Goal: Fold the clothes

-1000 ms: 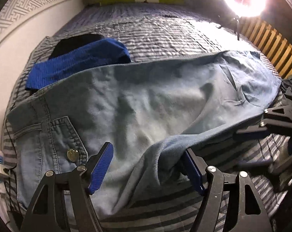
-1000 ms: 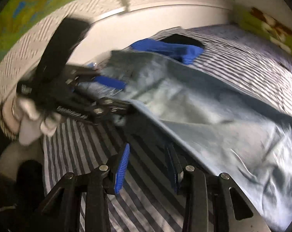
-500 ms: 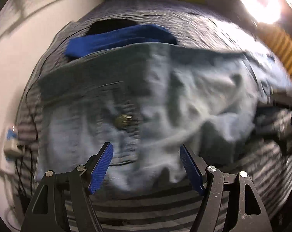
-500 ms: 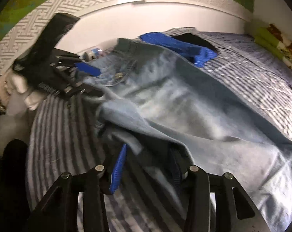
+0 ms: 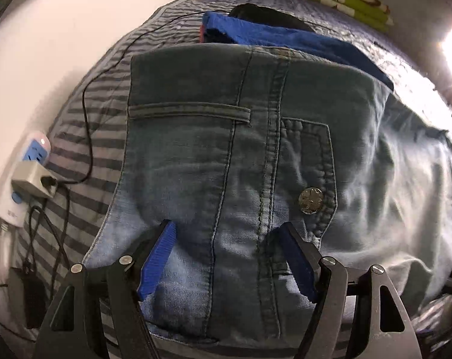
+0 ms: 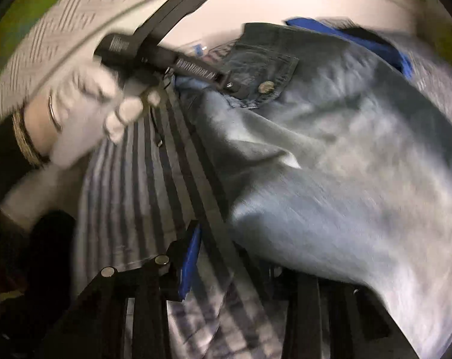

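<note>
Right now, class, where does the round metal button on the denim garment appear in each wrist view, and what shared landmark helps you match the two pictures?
Left wrist view: the metal button sits right of centre, on the pocket flap, above the right pad of the left hand-held gripper.
Right wrist view: the button is upper centre, just right of that same gripper's tip.
Shared landmark: the blue cloth beyond the denim garment, also at top right in the right wrist view.

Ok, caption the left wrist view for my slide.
Open left gripper poised over the waistband end of denim jeans spread on a striped bedsheet.
</note>
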### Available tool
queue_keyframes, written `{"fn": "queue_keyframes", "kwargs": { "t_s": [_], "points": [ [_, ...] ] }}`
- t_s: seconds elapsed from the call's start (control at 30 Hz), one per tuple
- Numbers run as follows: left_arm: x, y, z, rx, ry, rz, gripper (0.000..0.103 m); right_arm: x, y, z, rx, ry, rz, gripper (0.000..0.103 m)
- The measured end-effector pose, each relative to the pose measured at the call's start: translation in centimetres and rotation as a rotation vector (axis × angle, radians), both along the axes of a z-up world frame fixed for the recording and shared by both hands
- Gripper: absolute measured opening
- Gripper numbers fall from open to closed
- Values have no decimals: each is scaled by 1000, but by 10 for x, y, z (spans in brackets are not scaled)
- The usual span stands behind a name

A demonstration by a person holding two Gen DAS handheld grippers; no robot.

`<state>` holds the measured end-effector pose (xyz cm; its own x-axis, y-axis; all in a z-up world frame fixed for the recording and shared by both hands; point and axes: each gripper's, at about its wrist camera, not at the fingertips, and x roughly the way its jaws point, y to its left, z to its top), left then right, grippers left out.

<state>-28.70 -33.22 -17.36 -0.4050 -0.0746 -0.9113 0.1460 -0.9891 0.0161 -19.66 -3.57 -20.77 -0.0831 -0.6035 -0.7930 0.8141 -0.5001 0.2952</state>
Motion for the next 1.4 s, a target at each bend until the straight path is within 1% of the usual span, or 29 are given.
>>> {"fn": "queue_keyframes", "kwargs": {
  "t_s": [0.1,0.13,0.2,0.23,0.3,0.37,0.43,0.47,0.5,0.53,0.6,0.67,0.7,0.77,0.8,0.83,0.9,0.97,1.0,1.03,1.07,1.1,1.13,1.17,1.2,1.27,1.3,1.33,1.4],
  "points": [
    [-2,6,6,-51,-3,14,76,12,22,8,18,-27,-41,33],
    [1,7,11,-75,7,26,76,21,35,13,-2,-36,-43,33],
    [10,15,24,-119,43,28,74,37,73,25,-44,-23,-82,33],
    [15,23,30,-130,61,11,74,40,97,32,-61,-20,-124,33],
    [24,50,44,-131,91,-55,74,40,154,40,-69,-18,-253,33],
    [31,78,54,-113,109,-122,74,31,222,44,-58,-17,-422,33],
    [34,116,60,-96,120,-205,74,20,289,47,-35,-24,-598,33],
    [33,138,62,-91,122,-247,74,14,328,49,-18,-23,-707,33],
    [30,159,63,-81,122,-291,74,10,367,53,-9,-12,-800,33],
    [27,183,64,-74,121,-336,74,8,392,57,6,2,-860,33],
    [21,227,66,-71,124,-413,74,-2,454,67,78,46,-1019,33],
    [10,277,71,-61,122,-497,74,-13,511,73,130,49,-1145,33],
    [2,298,72,-61,124,-531,74,-19,533,75,142,56,-1194,33],
    [-20,346,77,-43,128,-569,74,-34,577,76,182,69,-1254,33],
    [-37,372,79,-12,125,-589,74,-40,595,74,181,65,-1277,33],
    [-47,394,79,11,123,-599,74,-48,613,70,160,48,-1306,33],
    [-72,437,76,59,117,-625,74,-60,630,62,111,17,-1324,33],
    [-100,484,63,61,117,-663,74,-67,638,49,96,0,-1332,33],
    [-113,502,54,60,111,-680,74,-68,639,41,87,-7,-1321,33],
    [-132,515,39,89,81,-676,74,-70,639,36,82,-14,-1318,33],
    [-148,523,25,123,49,-660,74,-68,644,31,76,-27,-1323,33],
    [-165,528,8,136,19,-629,75,-64,651,28,63,-42,-1331,33],
    [-180,530,-11,79,-3,-583,74,-60,659,25,48,-61,-1344,33],
    [-188,533,-21,18,-14,-546,76,-57,668,20,44,-81,-1364,33],
    [-194,532,-23,10,8,-524,82,-54,675,17,42,-93,-1379,33],
    [-198,538,-14,-53,52,-464,80,-49,688,9,15,-132,-1407,34],
    [-195,546,-6,-66,79,-454,78,-47,694,5,-9,-150,-1422,34],
    [-189,560,6,-44,109,-499,78,-45,701,2,-32,-163,-1437,34],
    [-176,596,20,-56,142,-609,78,-41,709,-4,-59,-172,-1464,34]
  ]
}}
